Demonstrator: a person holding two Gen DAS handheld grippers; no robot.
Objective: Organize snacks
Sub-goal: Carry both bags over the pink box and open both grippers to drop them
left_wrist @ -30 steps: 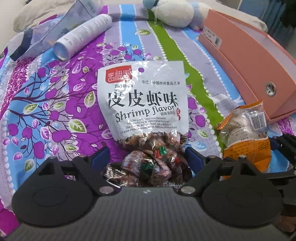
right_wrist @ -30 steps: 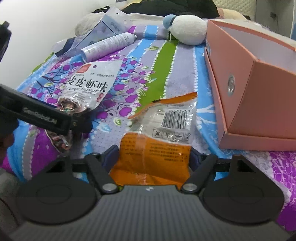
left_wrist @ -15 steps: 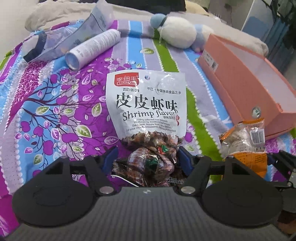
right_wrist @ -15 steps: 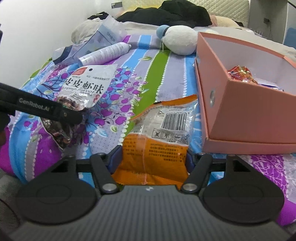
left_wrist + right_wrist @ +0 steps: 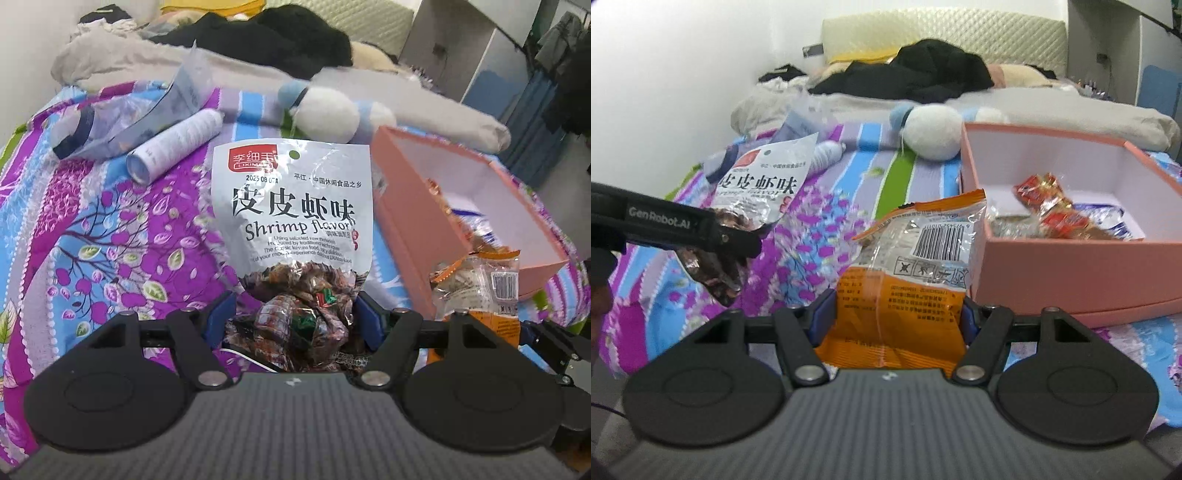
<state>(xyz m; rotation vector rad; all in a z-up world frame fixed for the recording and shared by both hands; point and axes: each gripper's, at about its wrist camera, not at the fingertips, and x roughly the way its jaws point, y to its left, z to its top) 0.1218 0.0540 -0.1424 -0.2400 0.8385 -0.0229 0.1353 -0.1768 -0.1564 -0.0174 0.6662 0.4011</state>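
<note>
Bedspread (image 5: 110,229): left tongs (image 5: 295,317) clamp "Shrimp flavor" bag (image 5: 291,206), right tongs (image 5: 895,314) clamp orange packet (image 5: 905,288)

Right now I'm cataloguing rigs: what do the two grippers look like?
Both match: left gripper and right gripper have black linkage arms with silver pivot screws, blue pads, round black discs and a ribbed grey body. The left's side reads GenRobot.AI.

On the bed (image 5: 96,236), the open box (image 5: 1071,266) sits right, snack packets (image 5: 1049,214) inside. The shrimp-flavour bag (image 5: 291,221) is left of the barcoded packet (image 5: 905,273). Behind lie a spray can (image 5: 177,144) and plush toy (image 5: 325,114).
</note>
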